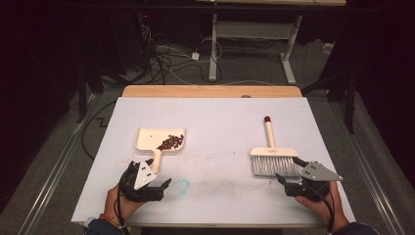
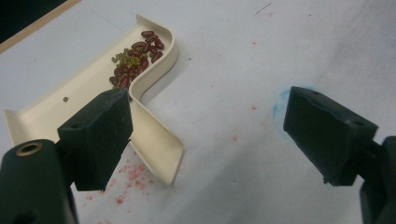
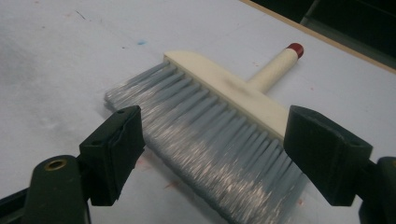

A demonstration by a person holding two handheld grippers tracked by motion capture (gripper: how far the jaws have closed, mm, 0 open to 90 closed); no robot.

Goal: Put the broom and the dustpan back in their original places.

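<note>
Now: dustpan point(image 1: 157, 139) on mat, L side, beans point(image 1: 170, 142) heaped inside; handle just beside L gripper point(image 1: 157, 184), jaws spread, holding nothing. Brush point(image 1: 272, 157) flat on R side, bristles toward R gripper point(image 1: 288, 172), jaws wide apart, empty. Sweep looks done; prob. left: tip out beans.

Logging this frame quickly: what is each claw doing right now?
Left claw: open, holding nothing, beside the dustpan handle.
Right claw: open, holding nothing, over the brush bristles.
</note>
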